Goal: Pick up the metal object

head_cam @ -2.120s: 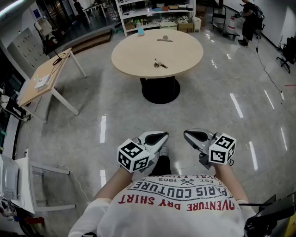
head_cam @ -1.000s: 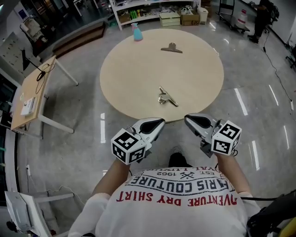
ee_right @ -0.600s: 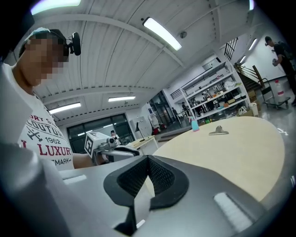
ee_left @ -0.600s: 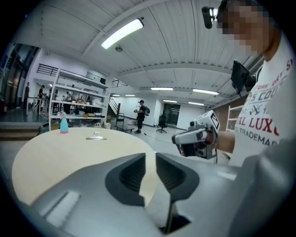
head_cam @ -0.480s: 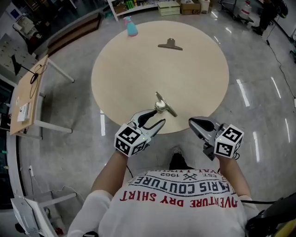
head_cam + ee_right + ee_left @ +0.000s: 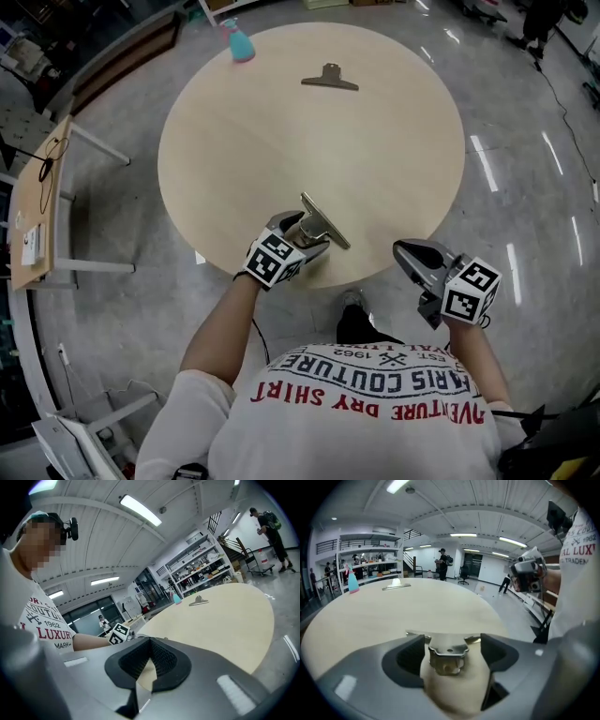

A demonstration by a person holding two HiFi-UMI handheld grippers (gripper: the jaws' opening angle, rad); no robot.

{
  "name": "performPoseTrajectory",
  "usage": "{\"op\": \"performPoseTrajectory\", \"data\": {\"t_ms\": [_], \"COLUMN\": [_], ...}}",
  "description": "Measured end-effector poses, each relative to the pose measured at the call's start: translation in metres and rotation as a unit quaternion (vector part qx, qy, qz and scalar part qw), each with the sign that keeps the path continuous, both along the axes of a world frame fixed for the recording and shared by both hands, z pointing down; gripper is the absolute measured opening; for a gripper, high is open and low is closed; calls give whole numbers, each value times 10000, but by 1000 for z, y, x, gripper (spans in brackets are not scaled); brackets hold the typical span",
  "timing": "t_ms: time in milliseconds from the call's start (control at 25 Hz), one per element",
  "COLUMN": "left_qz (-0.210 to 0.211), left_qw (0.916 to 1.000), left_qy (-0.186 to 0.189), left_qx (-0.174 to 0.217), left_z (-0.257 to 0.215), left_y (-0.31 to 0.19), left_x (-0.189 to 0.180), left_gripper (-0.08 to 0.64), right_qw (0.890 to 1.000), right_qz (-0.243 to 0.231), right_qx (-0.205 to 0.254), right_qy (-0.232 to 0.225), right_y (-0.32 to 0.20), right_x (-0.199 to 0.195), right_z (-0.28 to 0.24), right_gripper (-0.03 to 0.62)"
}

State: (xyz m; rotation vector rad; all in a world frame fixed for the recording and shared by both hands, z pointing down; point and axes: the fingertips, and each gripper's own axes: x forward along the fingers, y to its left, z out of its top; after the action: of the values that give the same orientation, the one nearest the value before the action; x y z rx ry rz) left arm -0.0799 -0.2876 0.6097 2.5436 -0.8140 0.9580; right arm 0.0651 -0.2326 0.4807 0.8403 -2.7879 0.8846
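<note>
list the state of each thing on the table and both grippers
left gripper: jaws open, straddling the near metal clip, not closed on it
near metal clip: lying on the table, handle between the jaws
right gripper: jaws shut, empty
far metal clip: lying flat, untouched
spray bottle: upright at the far edge

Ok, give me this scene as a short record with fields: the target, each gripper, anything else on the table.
target: metal clip, near edge of round table
left gripper: open, jaws either side of the clip
right gripper: shut, empty, held off the table
also on table: second clip and blue spray bottle, far side
</note>
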Motion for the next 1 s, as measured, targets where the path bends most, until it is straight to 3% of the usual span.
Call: {"op": "performPoseTrajectory", "data": {"t_ms": [240, 560, 800, 1000], "left_qz": [190, 81, -307, -354], "left_qw": [9995, 9998, 9990, 9952], "left_qy": [-266, -133, 306, 768], "left_qx": [2, 118, 132, 498], "left_z": [21, 18, -8, -68], "left_y": [0, -2, 4, 35], "left_x": [-1, 3, 9, 17], "left_gripper": [290, 283, 282, 282], "right_qw": [9999, 9997, 10000, 9997], "right_qz": [27, -56, -25, -12], "right_qx": [-147, -232, -28, 237], "right_qy": [54, 57, -1, -57], "right_y": [-3, -1, -1, 15], "right_x": [-2, -5, -6, -8], "right_z": [12, 17, 5, -13], "right_gripper": [2, 2, 2, 2]}}
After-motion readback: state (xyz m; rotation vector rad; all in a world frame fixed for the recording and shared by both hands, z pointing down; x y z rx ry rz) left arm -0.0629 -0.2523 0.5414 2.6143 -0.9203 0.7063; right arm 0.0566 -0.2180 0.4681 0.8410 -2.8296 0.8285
